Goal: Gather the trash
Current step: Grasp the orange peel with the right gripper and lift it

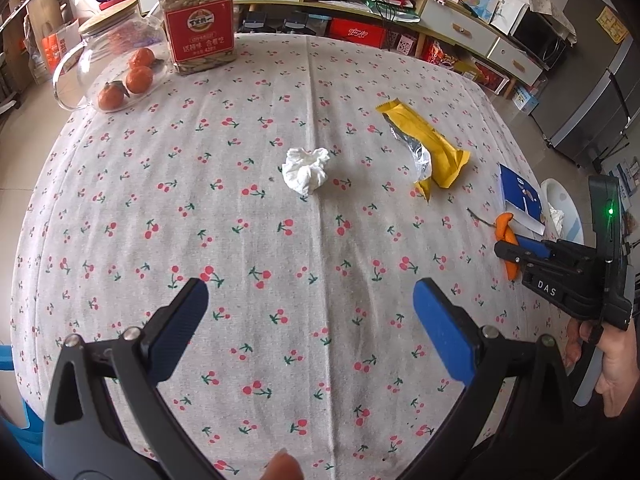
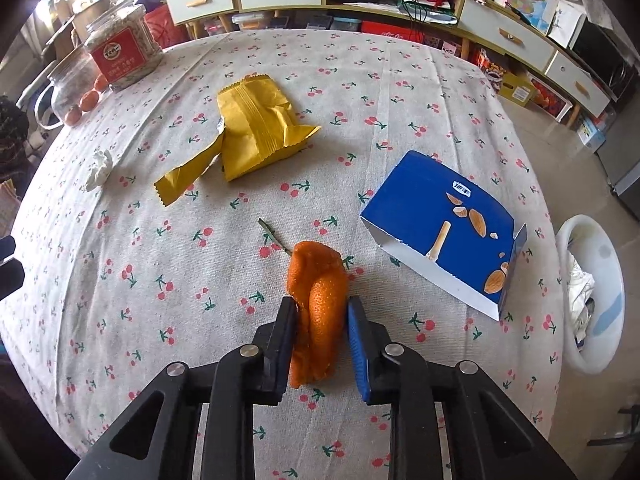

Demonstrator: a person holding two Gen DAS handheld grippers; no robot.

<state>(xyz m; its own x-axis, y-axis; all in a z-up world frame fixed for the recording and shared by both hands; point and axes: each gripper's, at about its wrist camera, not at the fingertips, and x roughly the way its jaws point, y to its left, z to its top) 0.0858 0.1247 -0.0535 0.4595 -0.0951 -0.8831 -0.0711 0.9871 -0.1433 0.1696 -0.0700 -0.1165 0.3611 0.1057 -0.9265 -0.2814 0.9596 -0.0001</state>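
Note:
My right gripper (image 2: 322,312) is shut on an orange peel (image 2: 318,280) that lies on the cherry-print tablecloth (image 2: 160,280); both pads press its sides. A small green stem (image 2: 272,236) lies just beyond the peel. Beyond it are a torn yellow wrapper (image 2: 252,132), an open blue carton (image 2: 444,224) to the right and a crumpled white tissue (image 2: 100,168) far left. My left gripper (image 1: 310,300) hangs open over bare cloth, with the tissue (image 1: 306,170) well ahead of it. In the left wrist view the right gripper (image 1: 516,256) holds the peel (image 1: 505,228) at the table's right edge.
A white bin (image 2: 592,292) with trash inside stands on the floor right of the table. At the table's far left corner stand a nut jar (image 1: 196,20) and a glass jar (image 1: 116,64) with small oranges. Cabinets line the back wall. A hand (image 1: 612,364) grips the right tool.

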